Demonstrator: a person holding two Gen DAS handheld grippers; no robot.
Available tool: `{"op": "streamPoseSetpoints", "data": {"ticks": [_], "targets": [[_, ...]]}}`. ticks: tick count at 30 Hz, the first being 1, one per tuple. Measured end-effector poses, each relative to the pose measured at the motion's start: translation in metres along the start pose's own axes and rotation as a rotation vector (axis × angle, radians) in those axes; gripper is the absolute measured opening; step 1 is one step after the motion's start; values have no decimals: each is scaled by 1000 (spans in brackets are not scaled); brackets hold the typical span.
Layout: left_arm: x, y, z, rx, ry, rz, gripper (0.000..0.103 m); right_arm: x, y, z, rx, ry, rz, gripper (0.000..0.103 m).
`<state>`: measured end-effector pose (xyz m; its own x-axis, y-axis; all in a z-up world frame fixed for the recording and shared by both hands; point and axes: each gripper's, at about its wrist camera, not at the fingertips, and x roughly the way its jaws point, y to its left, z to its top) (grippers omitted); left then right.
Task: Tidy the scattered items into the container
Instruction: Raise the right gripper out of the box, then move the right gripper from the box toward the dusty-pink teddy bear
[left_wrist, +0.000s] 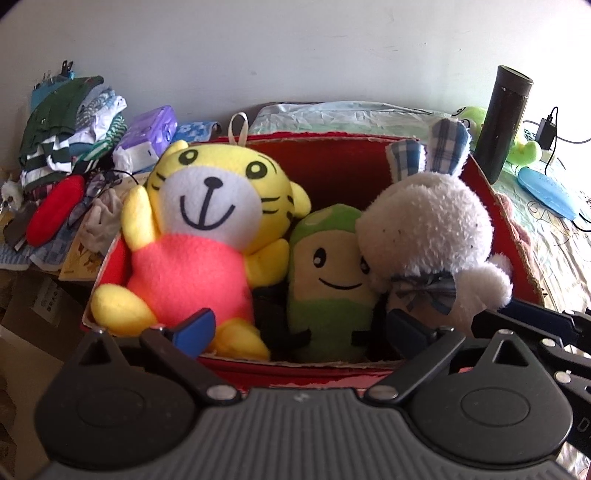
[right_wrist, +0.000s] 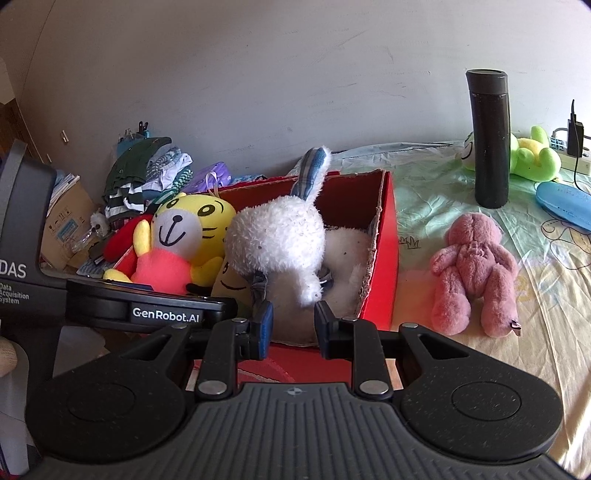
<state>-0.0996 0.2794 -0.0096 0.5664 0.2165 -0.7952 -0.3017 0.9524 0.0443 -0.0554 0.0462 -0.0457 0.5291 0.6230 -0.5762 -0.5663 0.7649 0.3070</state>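
A red cardboard box (left_wrist: 332, 170) (right_wrist: 388, 258) holds a yellow tiger plush (left_wrist: 199, 229) (right_wrist: 184, 236), a green smiling plush (left_wrist: 332, 280) and a white rabbit plush (left_wrist: 428, 229) (right_wrist: 277, 240). My left gripper (left_wrist: 301, 332) is open and empty just above the box's near edge. My right gripper (right_wrist: 293, 325) is open by the box's near wall, its fingertips either side of the rabbit's lower body without gripping it. A pink bear plush (right_wrist: 472, 273) lies on the bedsheet right of the box. A green frog plush (right_wrist: 532, 155) lies far right.
A tall black flask (right_wrist: 491, 136) (left_wrist: 506, 122) stands behind the box to the right. A blue case (right_wrist: 565, 203) and a power strip (right_wrist: 576, 158) lie far right. Folded clothes (left_wrist: 66, 129), a purple tissue pack (left_wrist: 151, 133) and a red item (left_wrist: 55, 210) pile up left.
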Motion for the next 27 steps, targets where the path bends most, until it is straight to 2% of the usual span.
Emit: {"op": "streamPoseSetpoints", "data": {"ticks": [6, 12, 27], "targets": [[1, -6, 2, 1, 18, 34, 99, 1, -3, 1, 1, 4, 25, 25], [3, -12, 3, 9, 31, 34, 99, 1, -4, 0, -1, 1, 23, 24], [10, -5, 4, 15, 44, -31, 100, 1, 2, -2, 7, -15, -30, 24]]}}
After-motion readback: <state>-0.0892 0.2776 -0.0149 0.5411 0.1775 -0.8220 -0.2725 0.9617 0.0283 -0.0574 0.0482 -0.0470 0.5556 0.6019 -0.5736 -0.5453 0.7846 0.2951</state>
